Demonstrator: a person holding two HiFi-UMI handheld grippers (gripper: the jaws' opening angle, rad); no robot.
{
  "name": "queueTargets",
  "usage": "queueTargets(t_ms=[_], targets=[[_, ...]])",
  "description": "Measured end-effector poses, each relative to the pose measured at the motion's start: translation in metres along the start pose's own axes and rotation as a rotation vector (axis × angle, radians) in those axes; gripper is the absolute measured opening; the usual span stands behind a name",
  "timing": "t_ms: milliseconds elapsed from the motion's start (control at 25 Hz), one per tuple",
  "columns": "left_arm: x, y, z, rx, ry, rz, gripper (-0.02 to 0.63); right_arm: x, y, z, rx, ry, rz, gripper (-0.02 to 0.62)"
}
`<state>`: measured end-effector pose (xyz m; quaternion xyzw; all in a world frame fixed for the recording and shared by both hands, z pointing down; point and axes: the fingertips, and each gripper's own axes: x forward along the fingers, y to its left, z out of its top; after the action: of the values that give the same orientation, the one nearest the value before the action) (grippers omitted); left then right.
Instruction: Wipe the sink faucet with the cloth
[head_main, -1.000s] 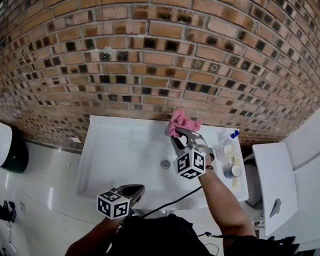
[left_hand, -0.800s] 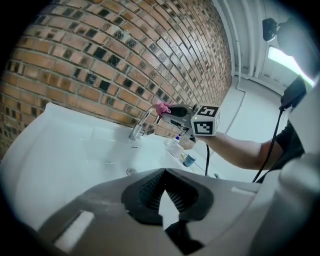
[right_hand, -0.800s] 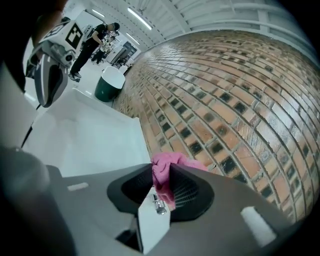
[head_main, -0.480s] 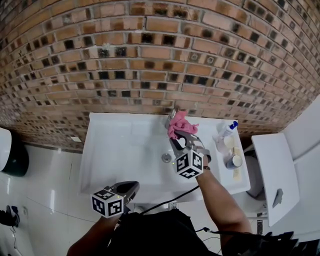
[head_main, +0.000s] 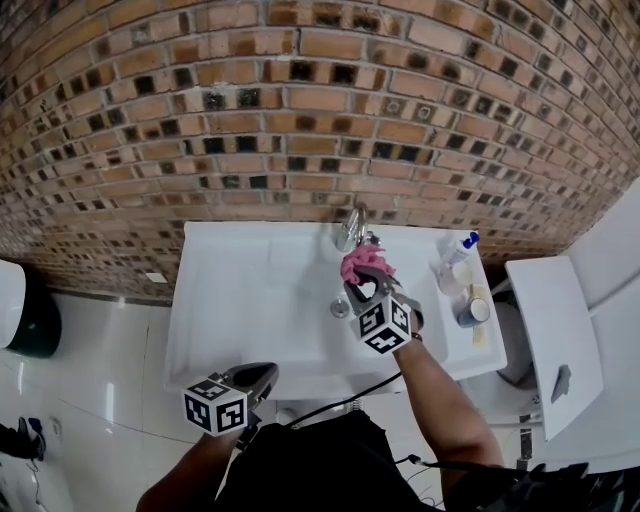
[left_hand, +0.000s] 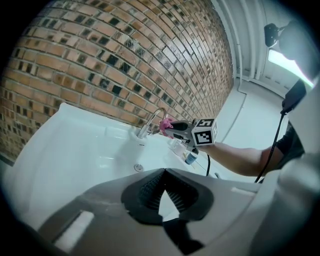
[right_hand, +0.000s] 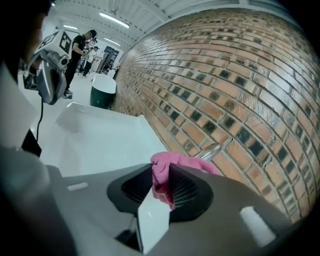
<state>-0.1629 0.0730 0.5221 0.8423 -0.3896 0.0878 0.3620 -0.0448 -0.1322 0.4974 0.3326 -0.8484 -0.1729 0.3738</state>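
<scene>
Brown brick wall (head_main: 300, 120) above glossy white floor (head_main: 90, 370), with a dark bin (head_main: 35, 320) at left.

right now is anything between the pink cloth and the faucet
Nothing visible does. The right gripper holds the cloth right by the faucet; the bottles stand off to the side on the sink rim.

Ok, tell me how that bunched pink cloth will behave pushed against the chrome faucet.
The bunched pink cloth looks floppy: it crumples into folds where the right gripper pinches it. Probably light too, since that one pinch carries the whole wad. Against the chrome faucet it should squash and wrap rather than skid.
</scene>
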Motion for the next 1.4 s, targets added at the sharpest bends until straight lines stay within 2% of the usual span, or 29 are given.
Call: queueTargets(t_ms=[160, 280, 400, 560, 640, 720, 800, 1080, 1400], targets=[[0.007, -0.003, -0.002, 0.018, 0.027, -0.037, 0.006, -0.015, 0.017, -0.003, 0.111, 0.010, 0.045, 0.097], [0.019, -0.009, -0.004, 0.034, 0.052, -0.072, 0.006, -0.036, 0.031, -0.006, 0.235, -0.013, 0.095, 0.100], [0.031, -0.018, -0.001, 0.042, 0.063, -0.097, 0.006, -0.059, 0.045, -0.010, 0.426, -0.062, 0.172, 0.100], [0.043, -0.029, 0.002, 0.039, 0.053, -0.104, 0.006, -0.091, 0.053, -0.017, 0.761, -0.156, 0.265, 0.100], [0.048, -0.031, 0.002, 0.035, 0.051, -0.094, 0.006, -0.102, 0.050, -0.021, 0.872, -0.189, 0.280, 0.101], [0.054, -0.033, 0.001, 0.028, 0.051, -0.081, 0.006, -0.113, 0.047, -0.025, 0.938, -0.209, 0.290, 0.102], [0.060, -0.037, -0.001, 0.015, 0.055, -0.069, 0.006, -0.126, 0.042, -0.025, 0.975, -0.232, 0.302, 0.102], [0.079, -0.054, -0.004, -0.007, 0.057, -0.035, 0.006, -0.159, 0.039, -0.037, 1.004, -0.277, 0.353, 0.101], [0.094, -0.061, -0.014, -0.054, 0.043, -0.011, 0.003, -0.168, 0.064, -0.068, 1.020, -0.235, 0.426, 0.100]])
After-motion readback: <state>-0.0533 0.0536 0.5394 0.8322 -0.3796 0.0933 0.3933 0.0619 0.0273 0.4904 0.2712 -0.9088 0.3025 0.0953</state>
